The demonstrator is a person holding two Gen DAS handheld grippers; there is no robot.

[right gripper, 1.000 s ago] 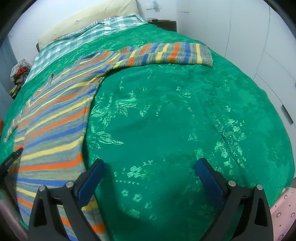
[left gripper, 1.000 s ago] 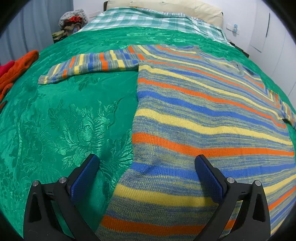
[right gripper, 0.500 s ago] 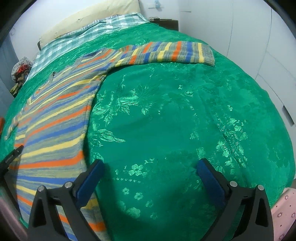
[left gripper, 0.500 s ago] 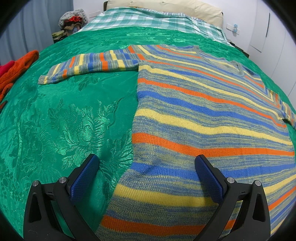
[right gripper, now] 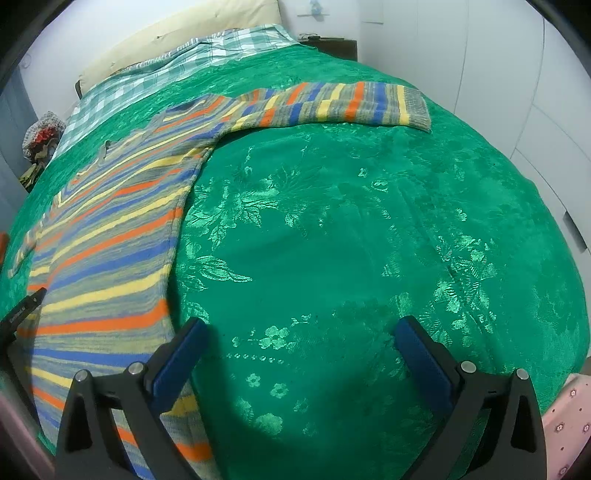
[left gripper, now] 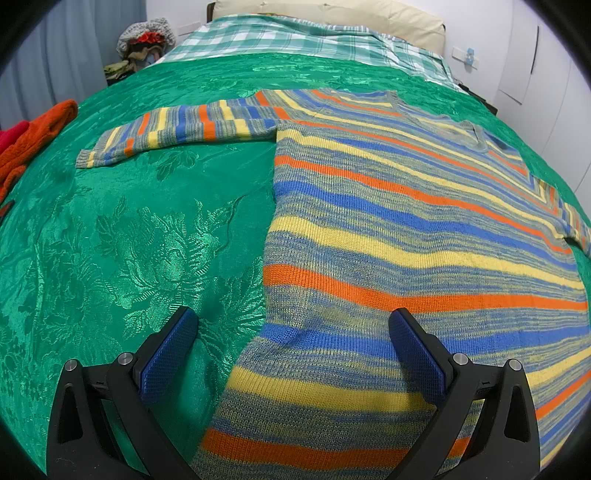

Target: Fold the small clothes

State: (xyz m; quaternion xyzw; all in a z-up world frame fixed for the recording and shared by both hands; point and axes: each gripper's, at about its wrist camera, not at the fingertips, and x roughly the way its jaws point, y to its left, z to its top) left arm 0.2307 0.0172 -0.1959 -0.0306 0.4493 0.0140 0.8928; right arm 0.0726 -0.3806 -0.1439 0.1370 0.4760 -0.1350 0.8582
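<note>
**Sweater laid flat, no fold made yet**

I see the striped sweater (left gripper: 388, 229) spread flat on the green bedspread (left gripper: 147, 240), body smooth and both sleeves stretched straight out to the sides. The left sleeve (left gripper: 184, 127) lies flat toward the orange cloth (left gripper: 33, 136) at the bed's edge; the right sleeve (right gripper: 332, 103) reaches out across bare bedspread in the right wrist view. The neckline points toward the plaid sheet (left gripper: 295, 37) and pillow (left gripper: 332, 11) at the head of the bed.

My left hand-held gripper (left gripper: 291, 354) hangs released, fingers wide apart, over the sweater's left side seam near the hem, one finger above the bedspread and the other above the knit. I cannot tell whether the tips touch the cloth. My right hand-held gripper (right gripper: 299, 354) is also spread wide and grasping nothing, with one finger near the sweater's right edge and the rest of its span over plain bedspread.

As I judge it, the task stands at the very start: the garment is laid out, which is the preparation, but no sleeve is turned in and no fold across the body exists. All of the folding remains.
</note>
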